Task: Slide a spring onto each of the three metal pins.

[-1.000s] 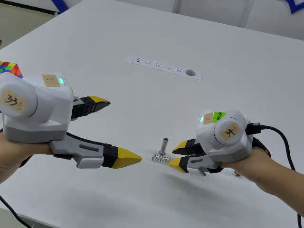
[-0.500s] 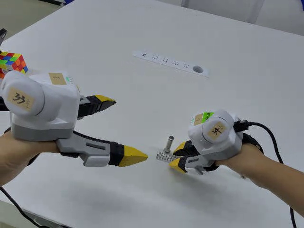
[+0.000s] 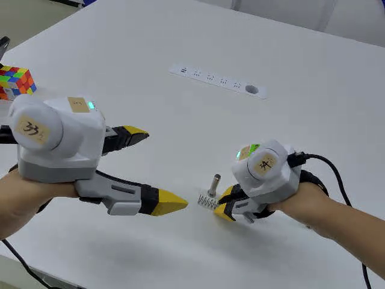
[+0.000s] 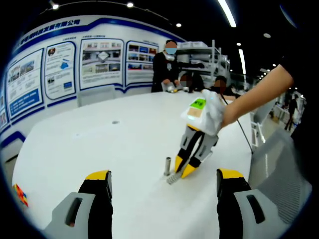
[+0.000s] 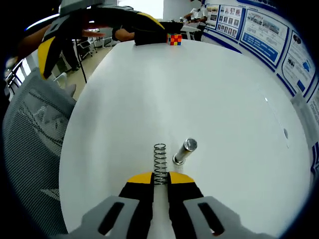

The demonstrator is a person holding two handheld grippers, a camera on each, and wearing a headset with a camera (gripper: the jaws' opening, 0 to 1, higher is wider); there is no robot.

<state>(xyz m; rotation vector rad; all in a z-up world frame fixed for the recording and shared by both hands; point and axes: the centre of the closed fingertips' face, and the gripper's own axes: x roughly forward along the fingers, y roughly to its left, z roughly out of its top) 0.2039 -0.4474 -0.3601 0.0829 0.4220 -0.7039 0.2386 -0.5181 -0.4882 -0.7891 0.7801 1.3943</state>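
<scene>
Spring (image 5: pixel 160 163) pinched in right claw (image 5: pixel 160 178) beside pin (image 5: pixel 183 152), left claw (image 4: pixel 163 175) marked 33 wide

Showroom-style demonstration lab: blue-trimmed display boards (image 4: pixel 62 67) line the curved wall, strip lights (image 4: pixel 226 12) run overhead, metal shelving (image 4: pixel 207 55) stands at the back, and mesh office chairs (image 5: pixel 30 144) flank a broad white tabletop (image 3: pixel 150 48).

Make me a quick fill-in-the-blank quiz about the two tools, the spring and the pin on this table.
The left tool has its jaws wide ____.
The right tool is ____ on one end of the spring.
The pin stands ____ on the table, with nothing on it.
Missing words: open; shut; upright.
</scene>
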